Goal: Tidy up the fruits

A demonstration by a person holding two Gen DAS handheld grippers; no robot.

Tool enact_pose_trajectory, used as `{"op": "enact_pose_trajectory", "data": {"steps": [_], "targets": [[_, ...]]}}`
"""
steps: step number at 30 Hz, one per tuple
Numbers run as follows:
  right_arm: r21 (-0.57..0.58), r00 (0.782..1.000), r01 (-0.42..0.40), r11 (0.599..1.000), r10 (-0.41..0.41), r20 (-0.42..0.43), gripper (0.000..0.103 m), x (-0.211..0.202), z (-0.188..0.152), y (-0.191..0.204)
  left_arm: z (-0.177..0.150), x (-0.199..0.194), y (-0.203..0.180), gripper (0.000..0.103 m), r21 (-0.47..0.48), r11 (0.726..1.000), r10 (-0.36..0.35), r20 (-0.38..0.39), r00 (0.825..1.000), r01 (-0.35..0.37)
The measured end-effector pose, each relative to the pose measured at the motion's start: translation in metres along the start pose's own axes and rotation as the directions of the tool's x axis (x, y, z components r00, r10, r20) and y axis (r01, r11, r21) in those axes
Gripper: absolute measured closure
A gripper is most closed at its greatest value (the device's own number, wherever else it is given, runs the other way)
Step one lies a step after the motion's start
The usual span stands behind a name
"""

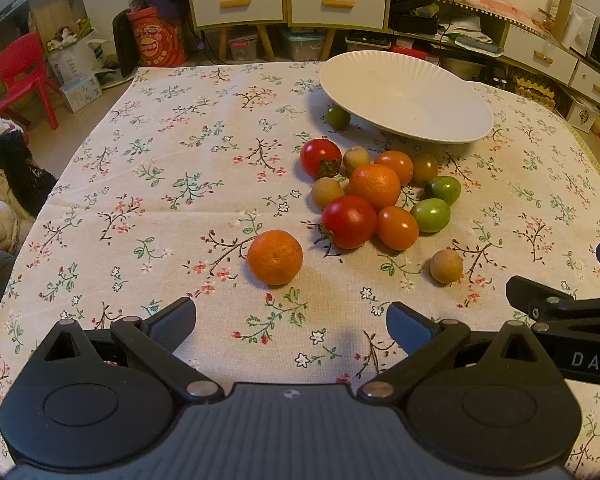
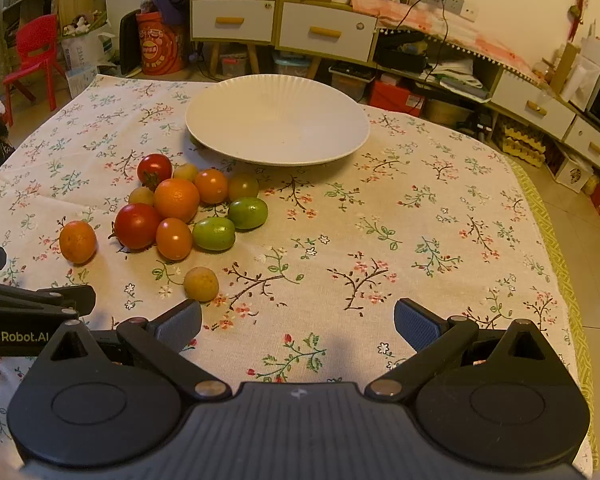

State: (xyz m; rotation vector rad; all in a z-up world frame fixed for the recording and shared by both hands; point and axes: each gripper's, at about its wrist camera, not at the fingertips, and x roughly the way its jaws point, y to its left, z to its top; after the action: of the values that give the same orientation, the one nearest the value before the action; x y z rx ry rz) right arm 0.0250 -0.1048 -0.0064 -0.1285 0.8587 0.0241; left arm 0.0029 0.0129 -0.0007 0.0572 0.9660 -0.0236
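both tongs (image 1: 291,322) (image 2: 298,325) released; green fruit (image 1: 337,117) by plate (image 1: 452,128), left view only.

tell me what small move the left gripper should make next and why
Probably ease the open left gripper forward around the lone round orange mandarin. It sits apart from the fruit pile, straight ahead between the spread fingers, and the wide white ribbed plate holds nothing. The open right gripper is nearer the small tan round fruit.
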Motion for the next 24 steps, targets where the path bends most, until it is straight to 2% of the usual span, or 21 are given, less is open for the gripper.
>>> {"op": "enact_pose_trajectory", "data": {"steps": [24], "targets": [[-0.001,1.0,0.0,1.0,0.0,0.001,0.0,0.0,0.0001,0.0006,-0.0006,0.0012,0.0011,0.005,-0.002,1.0,0.0,-0.002,1.0,0.0]]}}
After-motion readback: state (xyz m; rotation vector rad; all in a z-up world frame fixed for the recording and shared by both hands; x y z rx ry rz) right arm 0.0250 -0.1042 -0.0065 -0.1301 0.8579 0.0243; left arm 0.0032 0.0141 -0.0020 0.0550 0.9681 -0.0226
